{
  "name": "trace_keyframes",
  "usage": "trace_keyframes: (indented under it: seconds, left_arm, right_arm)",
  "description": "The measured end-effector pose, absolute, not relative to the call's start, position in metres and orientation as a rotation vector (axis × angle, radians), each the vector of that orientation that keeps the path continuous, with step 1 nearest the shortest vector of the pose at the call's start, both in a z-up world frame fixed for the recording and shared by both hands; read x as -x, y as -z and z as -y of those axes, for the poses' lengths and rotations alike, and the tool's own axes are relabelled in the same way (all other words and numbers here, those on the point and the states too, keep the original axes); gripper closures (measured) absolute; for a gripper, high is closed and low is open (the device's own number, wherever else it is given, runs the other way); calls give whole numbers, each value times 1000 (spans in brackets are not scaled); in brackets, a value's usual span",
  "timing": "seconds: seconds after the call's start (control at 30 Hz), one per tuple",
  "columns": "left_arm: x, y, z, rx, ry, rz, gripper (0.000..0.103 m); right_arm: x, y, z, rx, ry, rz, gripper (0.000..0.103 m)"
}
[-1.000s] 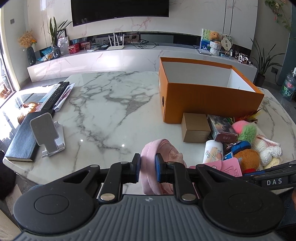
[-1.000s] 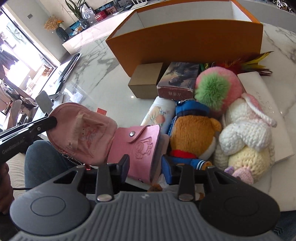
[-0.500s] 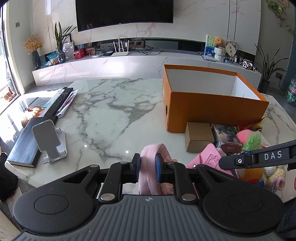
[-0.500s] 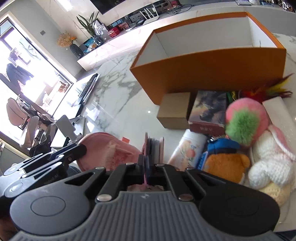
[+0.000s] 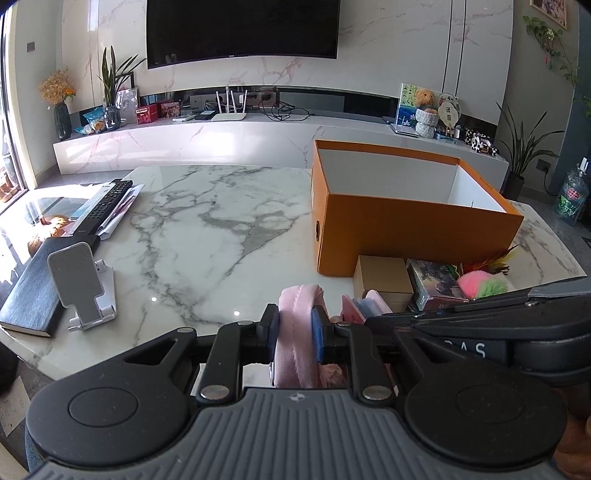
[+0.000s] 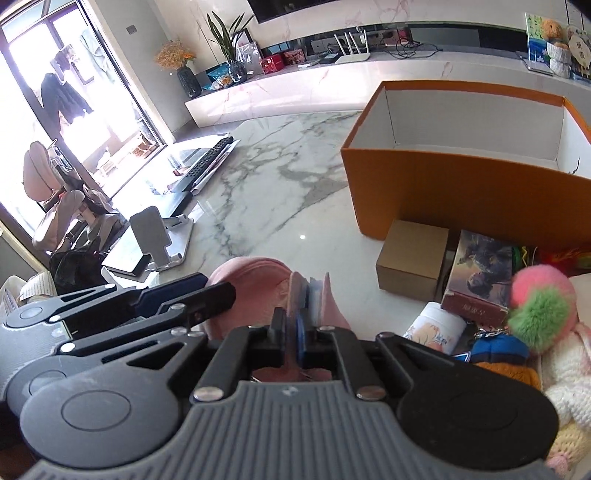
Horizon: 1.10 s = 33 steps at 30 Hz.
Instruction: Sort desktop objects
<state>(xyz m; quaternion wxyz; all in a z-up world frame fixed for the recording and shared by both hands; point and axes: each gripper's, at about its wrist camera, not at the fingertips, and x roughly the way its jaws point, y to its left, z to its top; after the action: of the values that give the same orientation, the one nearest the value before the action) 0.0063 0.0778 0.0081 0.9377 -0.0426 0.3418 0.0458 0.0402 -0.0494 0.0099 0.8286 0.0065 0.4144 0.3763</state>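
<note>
Marble wall with a dark television [image 5: 242, 31] at twelve o'clock, low white console [image 5: 221, 142] beneath; bright sunlit window [image 6: 55, 92] at nine o'clock.

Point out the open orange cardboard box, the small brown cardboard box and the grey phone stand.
Orange cardboard box [image 5: 406, 229], left wrist view, near side wall.
Brown cardboard box [image 6: 412, 258], right wrist view, front face.
Grey phone stand [image 5: 75, 278], left wrist view, back plate.

Right gripper [image 5: 373, 314] body hides the lower half of the plush pile right of it in the left wrist view. Cream knitted toy [image 6: 569, 373] cut by the frame edge. Print on the card box [image 6: 480, 269] ahead of the jaws too small to read. Pink pouch [image 6: 255, 291] underside hidden behind both grippers.
</note>
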Motion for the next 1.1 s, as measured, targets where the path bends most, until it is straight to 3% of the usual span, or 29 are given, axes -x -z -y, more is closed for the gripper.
trace_keyframes:
  seconds: [0.13, 0.2, 0.27, 0.47, 0.8, 0.93, 1.1]
  left_arm:
    - [-8, -7, -82, 113, -104, -702, 81]
    - [-8, -7, -84, 121, -105, -703, 81]
    - [-8, -7, -84, 122, -99, -704, 81]
    - [-10, -7, -81, 111, -94, -705, 81]
    - [-6, -6, -86, 126, -114, -707, 81]
    - [-5, -6, -87, 125, -112, -705, 81]
    - [-5, -6, -87, 125, -115, -706, 81]
  right_arm:
    - [-38, -10, 53, 0, -770, -811, 80]
    - [-40, -8, 57, -13, -743, -800, 60]
    - [-43, -6, 60, -16, -725, -798, 53]
    - [-47, -4, 64, -34, -718, -796, 53]
    - [-46, -6, 61, -94, -801, -825, 64]
    - [-41, -11, 61, -76, -802, -795, 64]
    - [-38, -13, 60, -5, -752, -763, 51]
